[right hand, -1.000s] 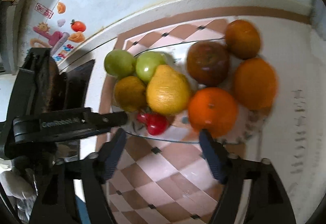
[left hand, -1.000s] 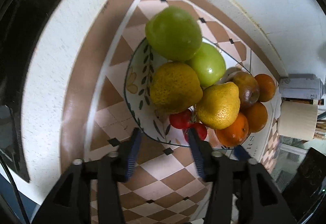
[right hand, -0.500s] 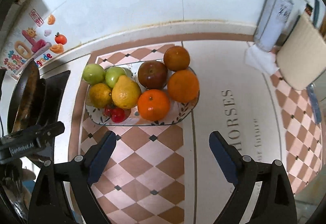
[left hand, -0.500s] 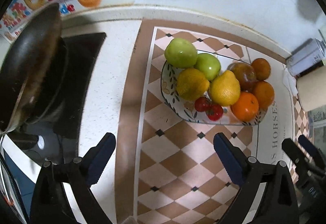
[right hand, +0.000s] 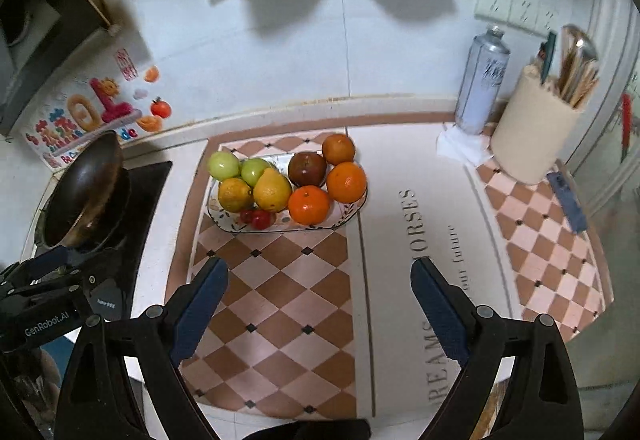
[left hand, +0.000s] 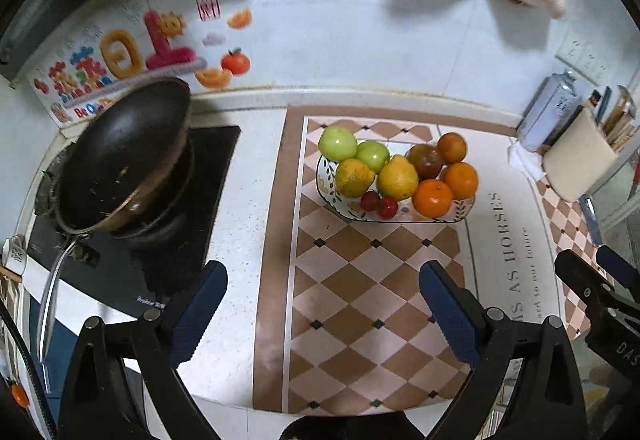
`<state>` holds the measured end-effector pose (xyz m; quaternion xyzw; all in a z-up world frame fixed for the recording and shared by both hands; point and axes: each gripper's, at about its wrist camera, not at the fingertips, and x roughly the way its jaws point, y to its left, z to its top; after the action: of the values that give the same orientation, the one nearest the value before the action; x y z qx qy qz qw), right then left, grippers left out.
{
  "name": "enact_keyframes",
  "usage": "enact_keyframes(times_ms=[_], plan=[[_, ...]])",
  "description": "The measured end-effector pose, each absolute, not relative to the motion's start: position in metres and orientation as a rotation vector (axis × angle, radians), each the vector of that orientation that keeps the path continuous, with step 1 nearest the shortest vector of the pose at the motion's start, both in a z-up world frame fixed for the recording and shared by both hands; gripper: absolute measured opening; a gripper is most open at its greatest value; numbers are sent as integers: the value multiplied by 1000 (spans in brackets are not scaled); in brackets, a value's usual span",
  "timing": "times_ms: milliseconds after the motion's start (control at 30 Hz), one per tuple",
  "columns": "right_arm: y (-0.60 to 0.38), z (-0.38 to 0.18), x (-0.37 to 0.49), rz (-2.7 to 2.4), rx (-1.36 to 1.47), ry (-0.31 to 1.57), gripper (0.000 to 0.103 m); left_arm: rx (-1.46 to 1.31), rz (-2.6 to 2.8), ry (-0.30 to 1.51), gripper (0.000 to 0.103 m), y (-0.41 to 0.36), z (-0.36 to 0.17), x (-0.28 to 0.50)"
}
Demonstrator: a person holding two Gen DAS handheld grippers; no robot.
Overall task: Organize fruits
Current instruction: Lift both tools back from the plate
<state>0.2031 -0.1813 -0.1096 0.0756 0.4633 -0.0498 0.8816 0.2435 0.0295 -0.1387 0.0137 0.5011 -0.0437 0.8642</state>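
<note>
A patterned oval plate point(left hand: 326, 187) point(right hand: 352, 209) on the checkered mat holds the fruit: two green apples point(left hand: 337, 142) point(right hand: 223, 165), two yellow pears point(left hand: 397, 177) point(right hand: 272, 190), small red tomatoes point(left hand: 379, 204) point(right hand: 256, 218), a dark red apple point(left hand: 425, 161) point(right hand: 307, 169) and three oranges point(left hand: 433, 197) point(right hand: 309, 205). My left gripper point(left hand: 323, 314) is open and empty, well back from the plate above the mat. My right gripper point(right hand: 319, 312) is also open and empty, at a similar distance.
A black pan point(left hand: 124, 156) point(right hand: 86, 188) sits tilted on the stove at the left. A spray can point(right hand: 482, 80) and a cream utensil holder point(right hand: 536, 128) stand at the back right. The checkered mat point(left hand: 360, 280) covers the counter.
Both grippers have pulled back and up from the plate. The left gripper's jaws, narrow one second ago, have opened wide. The fruit on the plate has not moved.
</note>
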Motion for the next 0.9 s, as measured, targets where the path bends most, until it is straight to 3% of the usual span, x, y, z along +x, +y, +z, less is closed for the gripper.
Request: enact_keyframes(times_ms=[533,900], plan=[[-166,-18,66,-22,94,797,101,13,-68,852,98,30,-52,115],[-161,6,20,27,83,759,101,-4,-38,820,98,32,-35,61]])
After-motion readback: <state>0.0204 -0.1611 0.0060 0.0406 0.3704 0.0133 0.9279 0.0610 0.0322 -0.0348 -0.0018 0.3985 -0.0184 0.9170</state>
